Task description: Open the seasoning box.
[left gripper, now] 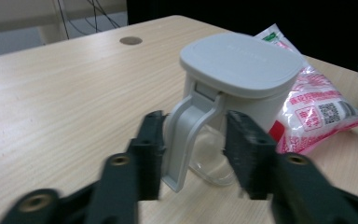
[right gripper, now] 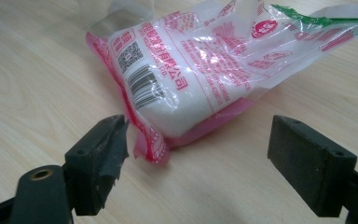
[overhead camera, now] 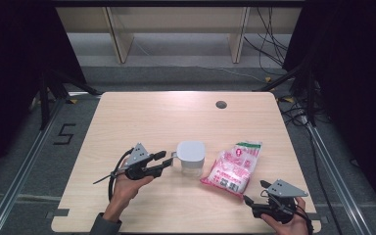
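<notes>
The left claw (left gripper: 193,154) straddles the grey handle (left gripper: 186,135) of the jug (left gripper: 233,93), one pad against it, the other clear, so the jaws stand narrow but not clamped. The jug stands upright mid-table (overhead camera: 152,117), clear-bodied with a flat grey lid (left gripper: 240,63). Just beside it lies a pink-and-white bag (right gripper: 191,74), its near corner between the wide-open jaws of the right claw (right gripper: 198,158)
</notes>
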`<action>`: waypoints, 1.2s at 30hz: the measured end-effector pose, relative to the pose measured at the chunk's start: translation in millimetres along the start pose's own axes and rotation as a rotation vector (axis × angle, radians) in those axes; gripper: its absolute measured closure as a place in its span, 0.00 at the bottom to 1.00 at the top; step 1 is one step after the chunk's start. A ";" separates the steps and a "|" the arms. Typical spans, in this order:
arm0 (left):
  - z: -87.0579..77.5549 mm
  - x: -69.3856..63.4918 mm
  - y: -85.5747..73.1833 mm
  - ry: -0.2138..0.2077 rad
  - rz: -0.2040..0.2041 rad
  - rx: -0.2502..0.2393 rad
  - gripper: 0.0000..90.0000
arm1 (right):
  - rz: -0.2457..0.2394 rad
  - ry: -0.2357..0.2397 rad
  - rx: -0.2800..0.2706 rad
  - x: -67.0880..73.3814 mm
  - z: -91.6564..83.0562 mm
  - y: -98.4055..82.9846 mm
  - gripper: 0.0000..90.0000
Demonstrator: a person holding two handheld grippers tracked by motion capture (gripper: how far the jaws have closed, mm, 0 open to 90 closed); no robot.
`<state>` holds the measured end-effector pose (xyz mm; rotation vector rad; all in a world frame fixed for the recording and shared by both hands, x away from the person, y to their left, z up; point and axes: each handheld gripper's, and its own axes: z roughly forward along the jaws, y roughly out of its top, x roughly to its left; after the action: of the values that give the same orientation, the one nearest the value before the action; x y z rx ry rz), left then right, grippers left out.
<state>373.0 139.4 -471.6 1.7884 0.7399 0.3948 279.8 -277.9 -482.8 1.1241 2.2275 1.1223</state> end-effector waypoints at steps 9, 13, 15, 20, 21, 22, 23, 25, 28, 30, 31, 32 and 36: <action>-8.6 -18.1 19.7 -0.012 0.096 -0.048 0.97 | -0.017 0.009 0.009 0.4 2.4 0.2 0.22; -4.9 -22.2 27.3 -0.015 0.106 -0.054 0.99 | 0.005 0.017 0.002 2.7 1.6 1.3 0.22; -0.1 -22.0 30.5 -0.017 0.108 -0.053 0.99 | 0.021 0.011 0.007 5.7 0.9 1.5 0.22; 11.7 -18.3 33.9 -0.015 0.102 -0.059 0.99 | -0.003 0.015 -0.013 5.4 3.3 2.1 0.22; 13.3 -17.2 33.6 -0.014 0.107 -0.063 0.99 | -0.005 0.020 -0.008 5.6 3.6 1.9 0.22; 14.7 -15.7 33.2 -0.002 0.108 -0.061 0.99 | -0.004 0.013 -0.006 5.9 3.3 2.1 0.22; 15.5 -14.4 33.1 0.005 0.098 -0.055 0.99 | 0.003 0.017 -0.009 6.1 3.7 2.2 0.22; 17.6 -11.7 33.0 0.001 0.093 -0.055 0.99 | 0.004 0.021 -0.010 7.2 3.6 2.6 0.22; 22.9 -9.4 33.4 -0.002 0.074 -0.058 0.98 | -0.003 0.034 -0.019 9.4 5.8 3.5 0.26; 27.0 -7.5 34.7 -0.003 0.072 -0.050 0.98 | 0.029 0.026 -0.008 11.8 5.3 4.1 0.25; 29.2 -7.7 35.1 0.002 0.080 -0.050 0.98 | 0.038 0.030 -0.008 14.3 5.5 4.4 0.25; 30.1 -8.0 35.1 0.003 0.079 -0.042 0.98 | 0.008 0.034 -0.026 13.5 7.1 5.2 0.24; 31.4 -9.2 34.6 0.003 0.087 -0.035 0.98 | 0.006 0.021 -0.036 16.9 8.6 7.3 0.20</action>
<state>394.9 103.6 -448.9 1.7916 0.6553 0.4653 278.8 -257.6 -482.0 1.1099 2.2127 1.1772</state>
